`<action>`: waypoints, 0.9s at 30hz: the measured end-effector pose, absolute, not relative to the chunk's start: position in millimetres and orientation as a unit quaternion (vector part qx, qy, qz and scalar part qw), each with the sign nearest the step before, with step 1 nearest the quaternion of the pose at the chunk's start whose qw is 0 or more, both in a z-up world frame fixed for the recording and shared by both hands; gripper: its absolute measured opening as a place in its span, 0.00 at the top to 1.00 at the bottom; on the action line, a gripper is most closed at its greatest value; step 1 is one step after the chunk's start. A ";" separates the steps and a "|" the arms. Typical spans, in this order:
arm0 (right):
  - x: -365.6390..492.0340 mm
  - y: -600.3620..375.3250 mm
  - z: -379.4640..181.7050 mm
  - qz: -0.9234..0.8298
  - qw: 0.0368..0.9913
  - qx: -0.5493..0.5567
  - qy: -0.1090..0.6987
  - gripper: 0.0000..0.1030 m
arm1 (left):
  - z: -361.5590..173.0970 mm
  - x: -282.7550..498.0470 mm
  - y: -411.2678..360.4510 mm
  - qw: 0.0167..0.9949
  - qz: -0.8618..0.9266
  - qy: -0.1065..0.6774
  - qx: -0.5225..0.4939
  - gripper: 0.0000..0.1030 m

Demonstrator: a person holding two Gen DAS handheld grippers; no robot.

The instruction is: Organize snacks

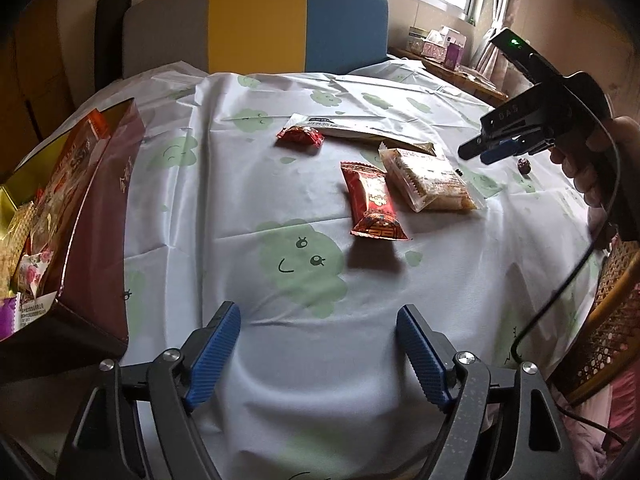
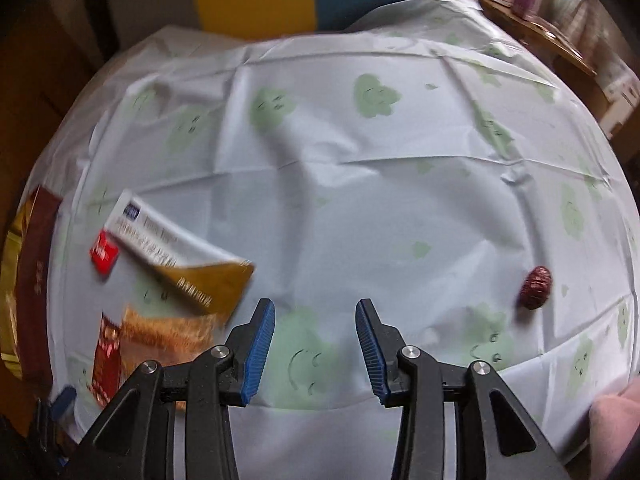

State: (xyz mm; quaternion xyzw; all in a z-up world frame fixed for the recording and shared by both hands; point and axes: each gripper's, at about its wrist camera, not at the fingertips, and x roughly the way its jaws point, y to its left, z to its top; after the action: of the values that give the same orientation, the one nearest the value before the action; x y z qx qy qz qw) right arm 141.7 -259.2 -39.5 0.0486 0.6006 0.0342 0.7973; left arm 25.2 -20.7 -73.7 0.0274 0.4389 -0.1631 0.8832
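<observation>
Round table under a pale blue plastic tablecloth (image 1: 248, 184) printed with green smiling clouds. At the left edge, an open maroon-and-gold cardboard gift box (image 1: 96, 200) already holding several wrapped snacks.

Near the middle of the cloth, a loose cluster: long red foil snack packet (image 1: 372, 204) with gold lettering, lying flat and touching a clear-wrapped block of pale layered wafers (image 1: 430, 182) on its right. Beyond them, a flat white-and-gold sachet (image 1: 360, 132), with a small red wrapped candy (image 1: 300, 137) against its left end. Well apart to the right, a single small dark-red round foil candy (image 2: 536, 287), alone on the cloth.

Left gripper (image 1: 318, 348) low over the near edge of the table, blue ribbed pads spread wide, nothing between them, short of the red packet.

Right gripper (image 2: 315, 346) above the cloth, jaws parted with bare tablecloth in the gap, gripping nothing; the round candy off to its right, the sachet and wafers off to its left. Right-wrist view blurred, so packet details unclear there.
</observation>
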 end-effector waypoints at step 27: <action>137.5 -258.7 -40.0 0.028 0.795 0.005 0.606 0.59 | -73.7 34.6 -29.1 0.874 -0.143 0.463 0.032 0.15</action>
State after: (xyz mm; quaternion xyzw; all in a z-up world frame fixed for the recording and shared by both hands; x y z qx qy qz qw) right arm 137.5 -258.7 -40.0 0.0045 0.6065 0.0278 0.7946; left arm 34.6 -29.1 -73.7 0.0317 0.4625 -0.1432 0.8744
